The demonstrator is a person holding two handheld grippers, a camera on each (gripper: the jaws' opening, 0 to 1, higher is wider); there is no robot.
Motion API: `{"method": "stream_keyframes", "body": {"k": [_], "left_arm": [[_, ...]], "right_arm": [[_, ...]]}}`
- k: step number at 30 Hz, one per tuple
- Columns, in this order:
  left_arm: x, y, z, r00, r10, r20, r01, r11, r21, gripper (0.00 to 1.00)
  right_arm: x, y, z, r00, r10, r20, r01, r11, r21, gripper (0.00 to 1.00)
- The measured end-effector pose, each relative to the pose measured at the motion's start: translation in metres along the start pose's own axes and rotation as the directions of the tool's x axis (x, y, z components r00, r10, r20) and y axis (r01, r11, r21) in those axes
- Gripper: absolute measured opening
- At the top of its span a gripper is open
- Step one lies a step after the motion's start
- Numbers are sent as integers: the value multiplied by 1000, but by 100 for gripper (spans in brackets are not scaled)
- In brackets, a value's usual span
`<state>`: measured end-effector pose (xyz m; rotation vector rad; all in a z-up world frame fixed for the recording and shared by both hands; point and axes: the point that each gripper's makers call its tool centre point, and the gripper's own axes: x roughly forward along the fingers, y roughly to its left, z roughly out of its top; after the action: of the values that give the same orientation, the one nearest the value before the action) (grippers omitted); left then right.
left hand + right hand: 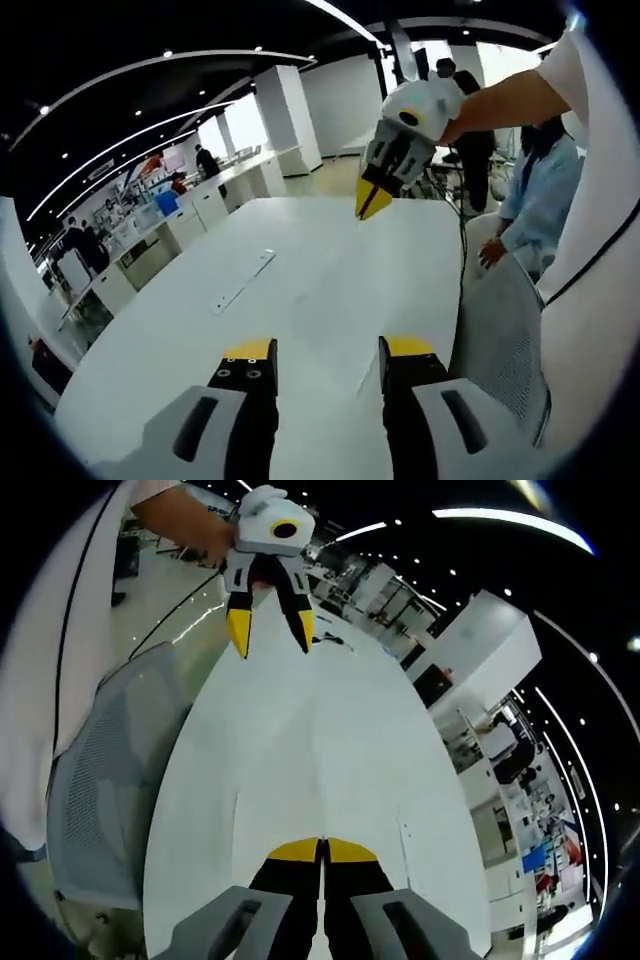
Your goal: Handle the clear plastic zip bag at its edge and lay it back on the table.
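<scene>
Right claw (322, 851) grips the clear plastic zip bag (282, 770) edge; the bag extends toward the open left claw (328, 352).

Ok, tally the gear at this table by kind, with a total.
yellow-tipped two-jaw grippers: 2 (left gripper, right gripper)
clear plastic zip bag: 1
white table: 1
grey mesh chair: 1
Total: 5
</scene>
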<state>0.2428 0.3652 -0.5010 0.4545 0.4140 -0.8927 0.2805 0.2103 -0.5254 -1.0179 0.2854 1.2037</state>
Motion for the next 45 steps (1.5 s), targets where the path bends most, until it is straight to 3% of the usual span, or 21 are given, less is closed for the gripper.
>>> {"method": "stream_keyframes", "body": {"k": [13, 17, 21, 28, 35, 45], "left_arm": [[14, 3, 12, 997, -37, -72, 46, 991, 129, 28], [17, 6, 5, 988, -51, -144, 78, 980, 185, 22], [19, 2, 6, 984, -70, -164, 104, 972, 209, 19], [23, -3, 4, 968, -99, -231, 166, 942, 291, 10], [24, -8, 3, 952, -122, -281, 209, 929, 306, 4], [25, -11, -5, 922, -161, -351, 274, 914, 299, 4]], "right_arm": [[-7, 5, 9, 1000, 14, 13, -13, 1000, -23, 0], [-9, 6, 12, 1000, 15, 18, -14, 999, -31, 0], [-9, 9, 14, 1000, 21, 19, -20, 999, -40, 0], [-11, 12, 20, 999, 28, 21, -27, 998, -57, 0], [-13, 14, 21, 999, 33, 18, -32, 997, -67, 0], [-14, 15, 22, 999, 34, 15, -33, 996, -79, 0]]}}
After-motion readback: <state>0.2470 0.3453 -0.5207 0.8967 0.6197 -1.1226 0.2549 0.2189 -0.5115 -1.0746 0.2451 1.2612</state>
